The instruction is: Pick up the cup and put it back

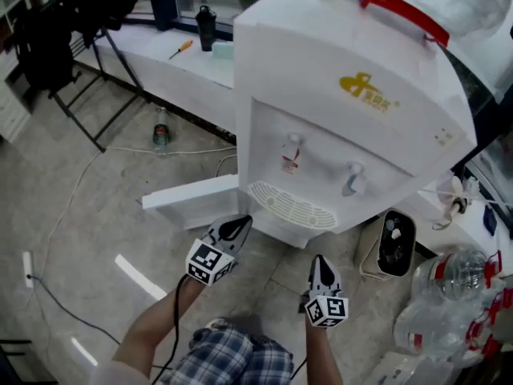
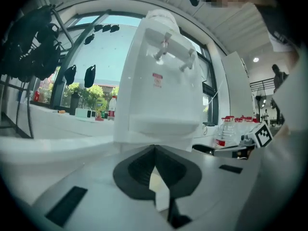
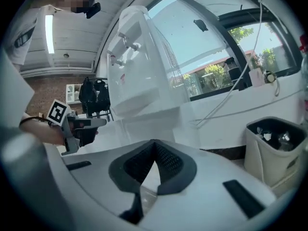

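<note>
The water dispenser [image 1: 345, 111] is white, with a red handle [image 1: 405, 14] on top, a gold logo [image 1: 367, 89] on its front, a red-marked tap [image 1: 292, 152] and a pale blue tap [image 1: 353, 179]. The left gripper [image 1: 239, 224] and right gripper [image 1: 321, 263] are white with black pads, each bearing a cube [image 1: 210, 263] of black-and-white square markers. The shorts [image 1: 232, 358] are blue-and-white plaid, the floor [image 1: 80, 215] pale grey, the screwdriver [image 1: 180, 50] orange-handled, the clear bottles [image 1: 457, 275] red-capped
</note>
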{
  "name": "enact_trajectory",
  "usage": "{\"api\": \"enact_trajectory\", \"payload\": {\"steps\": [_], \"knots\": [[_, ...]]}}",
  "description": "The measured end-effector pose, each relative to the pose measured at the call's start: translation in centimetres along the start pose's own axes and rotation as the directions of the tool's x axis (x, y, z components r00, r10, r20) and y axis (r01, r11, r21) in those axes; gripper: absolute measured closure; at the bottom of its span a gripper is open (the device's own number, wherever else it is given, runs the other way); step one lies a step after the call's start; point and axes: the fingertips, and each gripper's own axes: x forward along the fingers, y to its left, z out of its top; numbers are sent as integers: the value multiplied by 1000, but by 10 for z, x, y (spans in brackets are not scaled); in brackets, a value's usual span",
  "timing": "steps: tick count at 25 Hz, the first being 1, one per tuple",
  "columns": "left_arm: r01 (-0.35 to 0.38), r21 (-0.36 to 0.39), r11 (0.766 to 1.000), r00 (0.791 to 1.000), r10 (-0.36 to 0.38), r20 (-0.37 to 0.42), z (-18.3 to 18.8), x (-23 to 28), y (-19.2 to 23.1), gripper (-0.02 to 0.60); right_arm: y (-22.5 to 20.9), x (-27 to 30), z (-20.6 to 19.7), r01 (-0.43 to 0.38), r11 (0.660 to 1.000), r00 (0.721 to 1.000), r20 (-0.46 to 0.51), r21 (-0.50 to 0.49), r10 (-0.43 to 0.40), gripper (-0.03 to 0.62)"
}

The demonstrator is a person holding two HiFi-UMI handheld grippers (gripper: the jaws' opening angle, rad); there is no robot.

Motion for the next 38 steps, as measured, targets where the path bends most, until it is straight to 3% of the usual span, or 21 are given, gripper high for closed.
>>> {"api": "enact_trajectory", "payload": {"steps": [8, 15, 23, 27, 30, 38], "knots": [[-25, 19, 999, 999, 25, 33, 179, -51, -11, 557, 29, -55, 162, 48, 999, 998, 28, 17, -48, 577], [-49, 12, 999, 996, 47, 79, 373, -95, -20, 557, 74, -105, 349, 79, 996, 996, 43, -39, -77, 577], [-68, 33, 997, 992, 65, 108, 527, -124, -56, 555, 98, -155, 523, 78, 995, 985, 159, -66, -67, 577], [-62, 59, 996, 990, 54, 134, 588, -143, -69, 555, 108, -185, 578, 103, 993, 975, 201, -54, -90, 577], [-56, 71, 996, 987, 45, 153, 619, -154, -79, 555, 118, -203, 612, 113, 988, 972, 220, -106, -88, 577], [-71, 56, 996, 979, 59, 194, 651, -181, -107, 555, 138, -234, 673, 109, 983, 952, 301, -148, -60, 577]]}}
